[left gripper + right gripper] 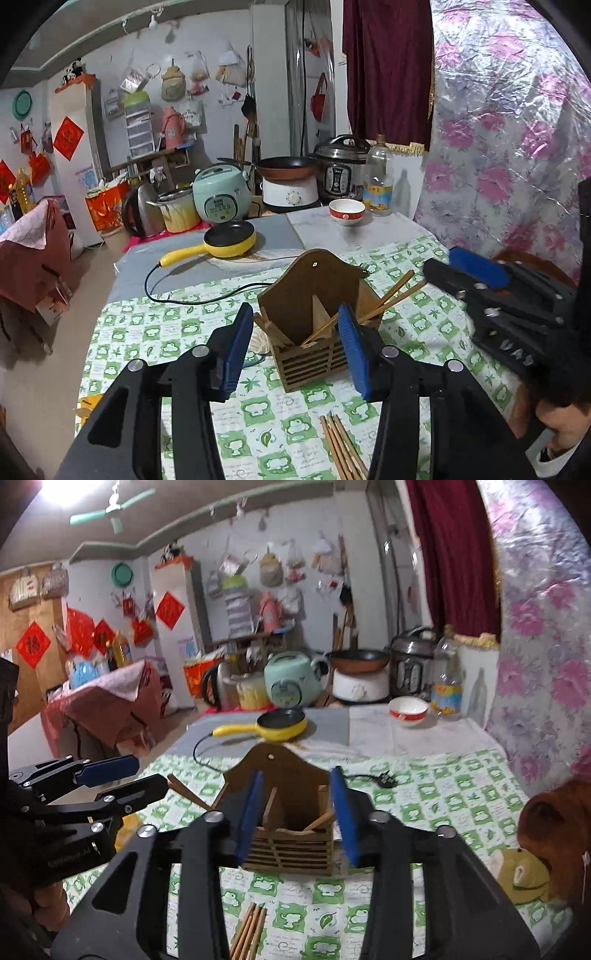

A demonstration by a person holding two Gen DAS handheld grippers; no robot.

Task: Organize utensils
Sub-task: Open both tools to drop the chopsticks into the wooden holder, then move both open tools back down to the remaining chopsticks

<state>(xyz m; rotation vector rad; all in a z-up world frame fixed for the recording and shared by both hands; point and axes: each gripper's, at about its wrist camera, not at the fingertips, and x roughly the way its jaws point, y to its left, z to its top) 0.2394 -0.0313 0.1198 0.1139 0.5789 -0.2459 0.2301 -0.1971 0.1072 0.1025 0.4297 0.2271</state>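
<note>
Chopsticks [341, 448] loose on worktop [424, 325], holder [308, 328] just ahead. Both grippers' fingers spread, nothing pinched. Tip: pinch one pair mid-shaft, drop in upright.

Chopsticks [341, 448] cropped at bottom edge

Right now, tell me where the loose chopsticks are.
The loose chopsticks lie bundled on the green checked tablecloth, at the bottom of both wrist views, just in front of the wooden utensil holder.
</note>
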